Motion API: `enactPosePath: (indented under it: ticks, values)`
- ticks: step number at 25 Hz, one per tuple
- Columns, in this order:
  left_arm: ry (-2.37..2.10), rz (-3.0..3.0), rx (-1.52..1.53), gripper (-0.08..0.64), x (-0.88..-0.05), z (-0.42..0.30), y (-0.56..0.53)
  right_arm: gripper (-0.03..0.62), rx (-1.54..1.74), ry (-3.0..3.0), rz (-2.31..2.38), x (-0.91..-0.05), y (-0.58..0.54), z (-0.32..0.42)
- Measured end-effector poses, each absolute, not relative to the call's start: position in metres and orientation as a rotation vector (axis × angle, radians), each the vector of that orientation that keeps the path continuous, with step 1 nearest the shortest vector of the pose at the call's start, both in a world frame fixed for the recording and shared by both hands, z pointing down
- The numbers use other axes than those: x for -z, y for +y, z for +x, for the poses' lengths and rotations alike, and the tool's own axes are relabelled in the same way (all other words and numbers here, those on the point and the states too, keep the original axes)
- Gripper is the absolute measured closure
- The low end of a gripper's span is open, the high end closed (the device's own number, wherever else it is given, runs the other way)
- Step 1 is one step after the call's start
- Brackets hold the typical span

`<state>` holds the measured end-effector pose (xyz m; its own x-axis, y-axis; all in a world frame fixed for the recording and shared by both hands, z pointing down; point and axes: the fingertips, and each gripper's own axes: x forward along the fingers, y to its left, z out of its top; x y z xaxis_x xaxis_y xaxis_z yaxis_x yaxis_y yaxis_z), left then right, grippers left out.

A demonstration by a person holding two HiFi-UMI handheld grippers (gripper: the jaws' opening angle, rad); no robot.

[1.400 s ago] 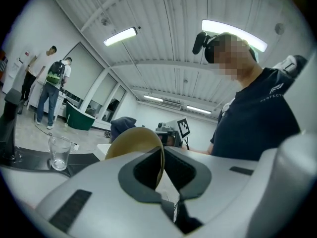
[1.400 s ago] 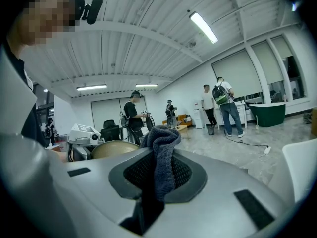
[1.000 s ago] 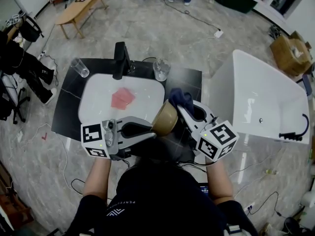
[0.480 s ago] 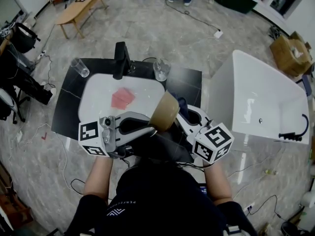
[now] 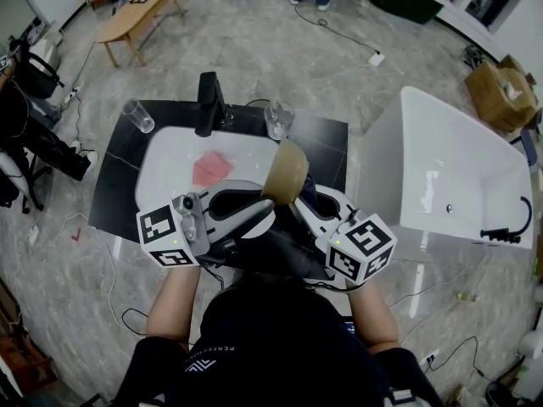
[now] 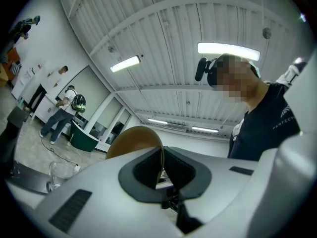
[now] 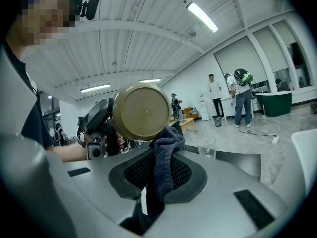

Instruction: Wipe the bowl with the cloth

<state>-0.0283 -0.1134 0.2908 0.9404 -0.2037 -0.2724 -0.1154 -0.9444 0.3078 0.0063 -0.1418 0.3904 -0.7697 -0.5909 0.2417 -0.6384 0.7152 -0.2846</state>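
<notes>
Head view shows the left tool (image 5: 267, 210) pinching the rim of the tan bowl (image 5: 287, 173), which hangs tilted on edge in the air over the near rim of the white sink (image 5: 170, 155) set in the black desk (image 5: 327, 134). Right gripper view shows the right tool (image 7: 159, 167) clamped on a dark blue cloth (image 7: 171, 139), whose bunched top reaches the lower edge of the bowl's outer side.
</notes>
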Motion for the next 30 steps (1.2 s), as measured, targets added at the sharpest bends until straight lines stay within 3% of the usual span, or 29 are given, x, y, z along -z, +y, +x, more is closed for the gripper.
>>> enactPosePath:
  ticks: [30]
  values:
    - [-0.826,2.838,0.158,0.54,-0.328,-0.03,-0.158,0.528,-0.581,-2.848,0.867,-0.383,-0.124,-0.016]
